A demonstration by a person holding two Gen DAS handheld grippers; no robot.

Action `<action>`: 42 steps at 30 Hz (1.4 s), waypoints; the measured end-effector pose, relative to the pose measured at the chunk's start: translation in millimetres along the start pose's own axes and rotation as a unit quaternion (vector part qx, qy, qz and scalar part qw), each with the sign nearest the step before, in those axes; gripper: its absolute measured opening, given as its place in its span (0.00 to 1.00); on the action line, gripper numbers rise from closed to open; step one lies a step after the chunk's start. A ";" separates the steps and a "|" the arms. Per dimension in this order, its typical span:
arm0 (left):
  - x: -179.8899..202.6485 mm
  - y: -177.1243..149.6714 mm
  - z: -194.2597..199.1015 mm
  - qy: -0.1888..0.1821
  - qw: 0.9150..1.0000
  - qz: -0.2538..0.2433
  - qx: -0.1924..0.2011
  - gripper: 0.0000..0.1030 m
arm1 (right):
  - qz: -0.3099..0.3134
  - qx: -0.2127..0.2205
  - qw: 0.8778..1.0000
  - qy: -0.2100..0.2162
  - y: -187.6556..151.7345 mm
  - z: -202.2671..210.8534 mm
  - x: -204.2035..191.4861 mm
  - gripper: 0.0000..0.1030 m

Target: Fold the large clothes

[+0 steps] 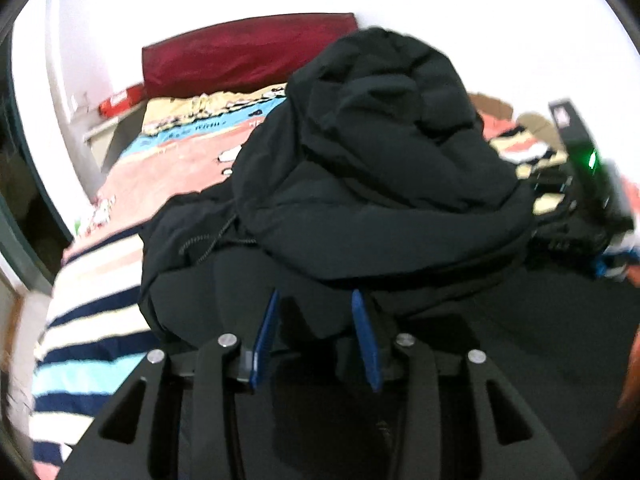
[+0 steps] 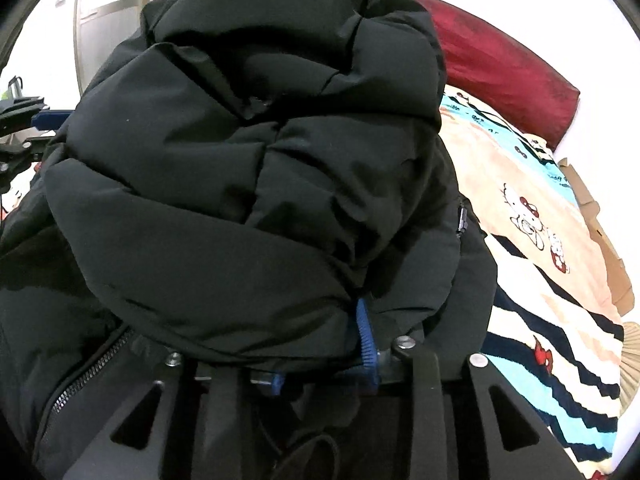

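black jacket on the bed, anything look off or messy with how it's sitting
Yes. The black jacket sits in a puffy, lopsided heap on the patterned blanket, not a flat fold. Its zipper edge hangs open at the lower left, and fabric spills over the right gripper.

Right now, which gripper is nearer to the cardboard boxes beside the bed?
Right. The cardboard boxes lie beside the bed on the side of the right gripper; the left gripper is across the black jacket, farther away.
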State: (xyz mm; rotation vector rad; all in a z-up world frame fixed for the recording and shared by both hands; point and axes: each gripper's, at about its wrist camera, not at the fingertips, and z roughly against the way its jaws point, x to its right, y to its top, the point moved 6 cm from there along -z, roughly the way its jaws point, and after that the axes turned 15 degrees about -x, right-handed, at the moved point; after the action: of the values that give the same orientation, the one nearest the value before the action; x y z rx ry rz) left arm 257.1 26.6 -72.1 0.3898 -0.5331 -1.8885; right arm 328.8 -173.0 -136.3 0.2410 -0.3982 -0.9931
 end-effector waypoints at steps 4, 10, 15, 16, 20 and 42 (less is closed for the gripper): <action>-2.6 5.7 17.9 -0.035 0.998 0.050 0.026 0.35 | 0.008 0.006 1.000 -0.001 -1.1 -2.8 -1.1 0.32; 9.2 41.0 31.2 -0.070 0.993 0.072 0.054 0.35 | 0.008 0.014 1.000 0.004 -0.1 -4.3 1.8 0.34; 26.8 48.3 -29.3 -0.047 0.997 0.051 -0.026 0.35 | 0.000 0.019 1.000 0.005 -3.6 -3.0 2.1 0.38; 28.6 42.6 -41.5 -0.038 0.997 0.048 -0.042 0.35 | -0.001 0.022 1.000 0.007 -5.4 -0.2 2.4 0.41; 33.5 32.0 -45.8 -0.035 0.997 0.038 -0.050 0.35 | -0.005 0.024 0.999 0.031 -15.2 18.7 7.9 0.51; -21.9 148.7 -8.8 -0.111 0.991 0.072 0.020 0.48 | -0.061 0.111 0.989 0.073 150.5 62.6 67.8 0.64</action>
State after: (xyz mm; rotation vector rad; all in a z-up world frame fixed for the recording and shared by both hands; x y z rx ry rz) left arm 386.1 -1.6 0.1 0.1628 -0.7285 -1.7941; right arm 449.2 -152.1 -8.9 0.5422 -0.3630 -1.0444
